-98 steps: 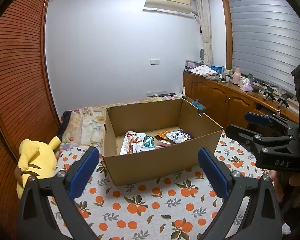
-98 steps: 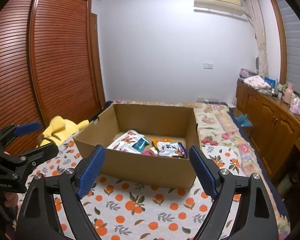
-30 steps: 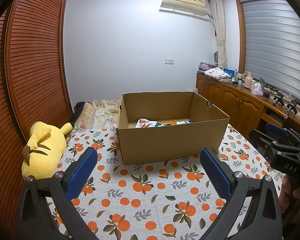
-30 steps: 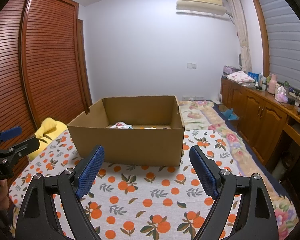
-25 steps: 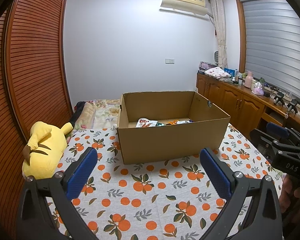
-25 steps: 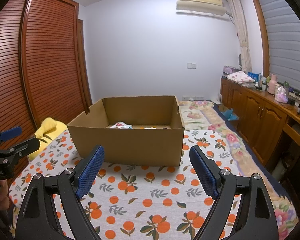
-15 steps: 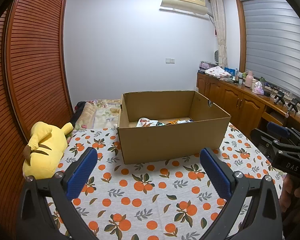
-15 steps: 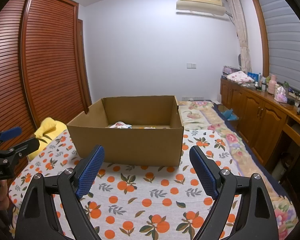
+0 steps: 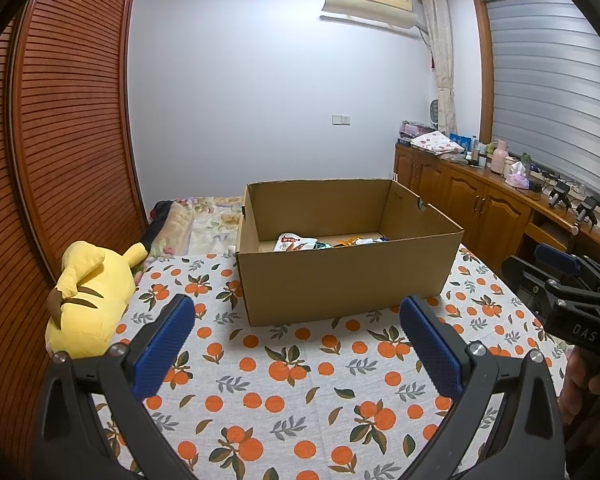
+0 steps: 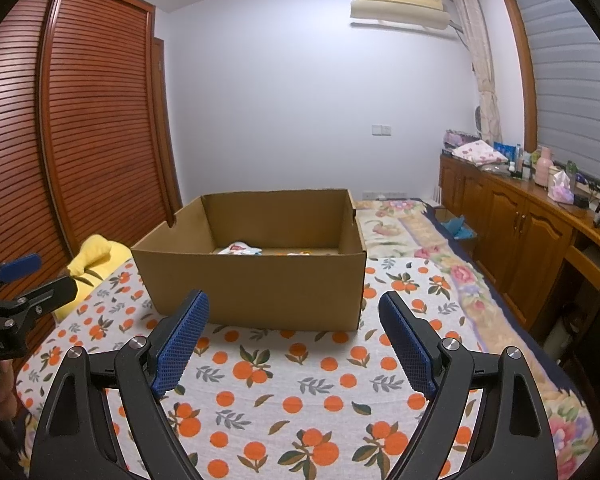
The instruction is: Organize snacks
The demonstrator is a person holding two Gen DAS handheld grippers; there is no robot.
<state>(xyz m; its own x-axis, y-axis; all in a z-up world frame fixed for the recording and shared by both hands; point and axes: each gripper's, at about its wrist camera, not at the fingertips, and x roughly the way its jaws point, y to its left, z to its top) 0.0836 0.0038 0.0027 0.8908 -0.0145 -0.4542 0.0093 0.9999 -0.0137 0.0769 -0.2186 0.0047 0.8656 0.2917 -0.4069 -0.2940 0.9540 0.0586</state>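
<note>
An open cardboard box (image 9: 348, 280) stands on the orange-print bedspread (image 9: 292, 380); it also shows in the right wrist view (image 10: 256, 284). Several snack packets (image 9: 296, 243) lie on its floor, mostly hidden by the near wall; a few show in the right wrist view (image 10: 240, 249). My left gripper (image 9: 296, 344) is open and empty, held back from the box's near wall. My right gripper (image 10: 294, 340) is open and empty, also short of the box. Each gripper shows at the edge of the other's view.
A yellow plush toy (image 9: 92, 292) lies at the left of the bed beside the slatted wooden wardrobe (image 9: 60, 140). A wooden cabinet (image 9: 488, 212) with clutter on top runs along the right wall. A folded blanket (image 9: 172, 224) lies behind the box.
Since 3.3 s ago both grippers have drawn back and lower from the box, so less of its inside shows. Over the last second almost nothing has moved.
</note>
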